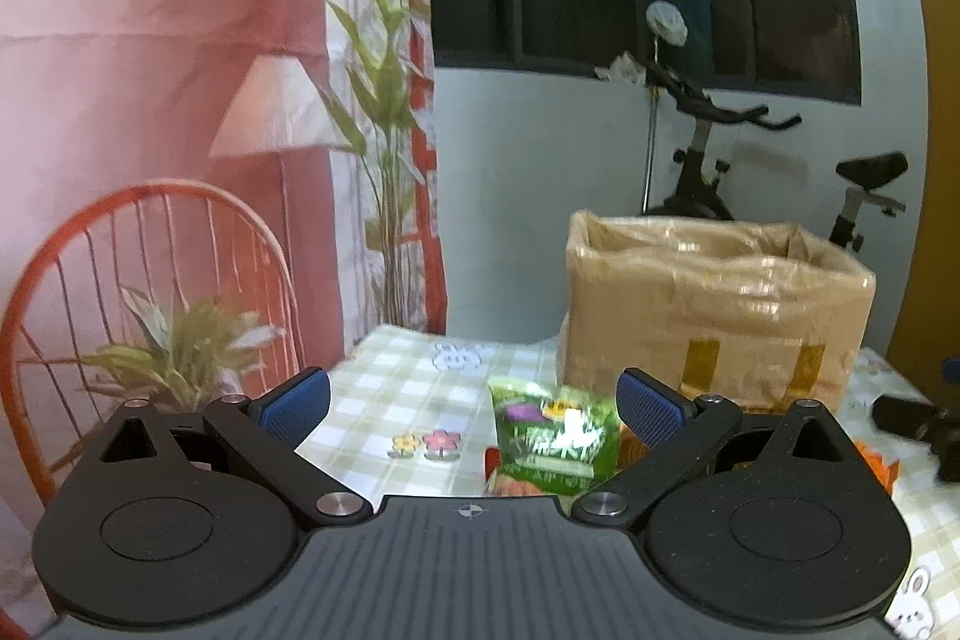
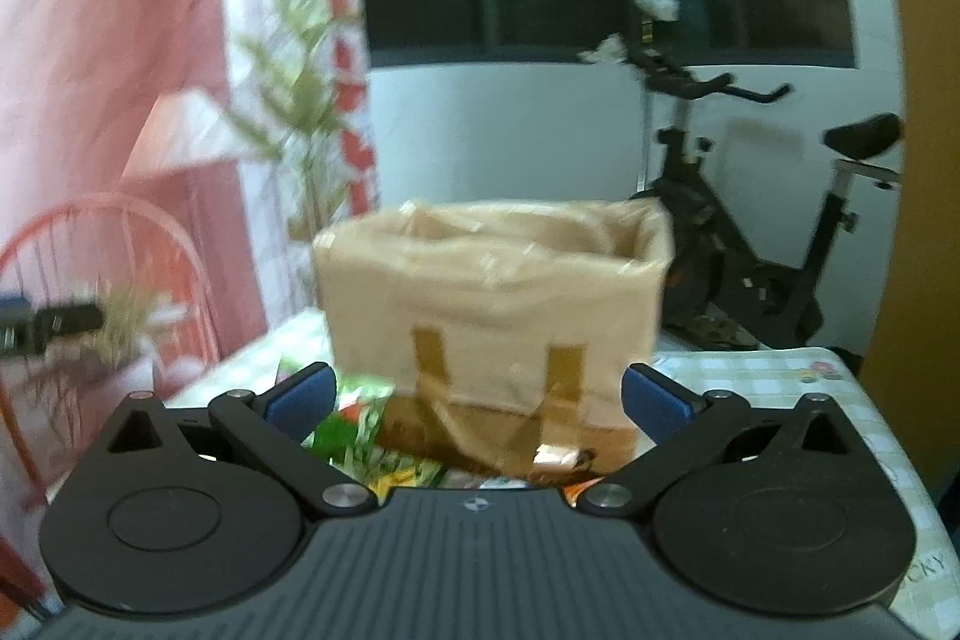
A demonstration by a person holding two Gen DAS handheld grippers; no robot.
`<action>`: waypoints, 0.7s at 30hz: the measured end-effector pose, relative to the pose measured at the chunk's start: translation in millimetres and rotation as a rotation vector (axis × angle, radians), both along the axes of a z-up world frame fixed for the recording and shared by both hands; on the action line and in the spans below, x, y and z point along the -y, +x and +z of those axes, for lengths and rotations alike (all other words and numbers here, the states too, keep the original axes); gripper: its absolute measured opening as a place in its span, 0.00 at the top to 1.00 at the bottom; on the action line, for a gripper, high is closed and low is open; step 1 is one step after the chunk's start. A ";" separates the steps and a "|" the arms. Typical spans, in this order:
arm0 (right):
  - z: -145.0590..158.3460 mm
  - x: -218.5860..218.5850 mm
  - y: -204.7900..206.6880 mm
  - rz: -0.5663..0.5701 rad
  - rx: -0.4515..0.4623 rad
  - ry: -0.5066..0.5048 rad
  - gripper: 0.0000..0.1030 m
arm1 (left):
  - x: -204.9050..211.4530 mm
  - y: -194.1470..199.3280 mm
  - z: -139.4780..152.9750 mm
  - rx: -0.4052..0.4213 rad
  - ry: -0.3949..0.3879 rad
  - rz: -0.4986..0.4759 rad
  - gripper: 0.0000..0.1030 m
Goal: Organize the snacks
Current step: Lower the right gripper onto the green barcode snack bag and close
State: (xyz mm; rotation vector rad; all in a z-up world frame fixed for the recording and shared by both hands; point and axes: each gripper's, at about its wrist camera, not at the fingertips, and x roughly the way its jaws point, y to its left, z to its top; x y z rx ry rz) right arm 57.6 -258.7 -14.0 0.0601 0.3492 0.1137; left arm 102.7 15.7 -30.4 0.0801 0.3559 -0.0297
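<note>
A green snack packet (image 1: 555, 439) lies on the checked tablecloth (image 1: 408, 394), with orange and red packets partly hidden under and beside it. My left gripper (image 1: 474, 409) is open and empty, its jaws wide apart above the packets. An open cardboard box (image 1: 714, 310) wrapped in tape stands behind them. In the right wrist view the box (image 2: 492, 310) stands straight ahead, with a green packet (image 2: 354, 433) and a brown packet (image 2: 510, 439) in front of it. My right gripper (image 2: 477, 406) is open and empty above them. The other gripper shows at the right edge of the left wrist view (image 1: 918, 427).
An exercise bike (image 1: 780, 166) stands behind the table by the wall. A red wire chair (image 1: 150, 280) and a potted plant (image 1: 180, 346) are at the left. The table edge runs along the right (image 2: 888, 460).
</note>
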 end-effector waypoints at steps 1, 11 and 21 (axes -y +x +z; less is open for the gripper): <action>-6.4 -5.0 4.1 0.015 -0.010 -0.020 0.00 | -0.1 2.3 -3.5 -0.010 0.000 -0.001 0.01; -63.8 -35.8 27.6 0.135 -0.165 -0.133 0.00 | -4.4 23.1 -39.9 -0.103 -0.024 -0.005 0.06; -93.6 -48.6 37.9 0.136 -0.216 -0.310 0.01 | 3.1 28.8 -75.2 -0.187 -0.068 -0.053 0.08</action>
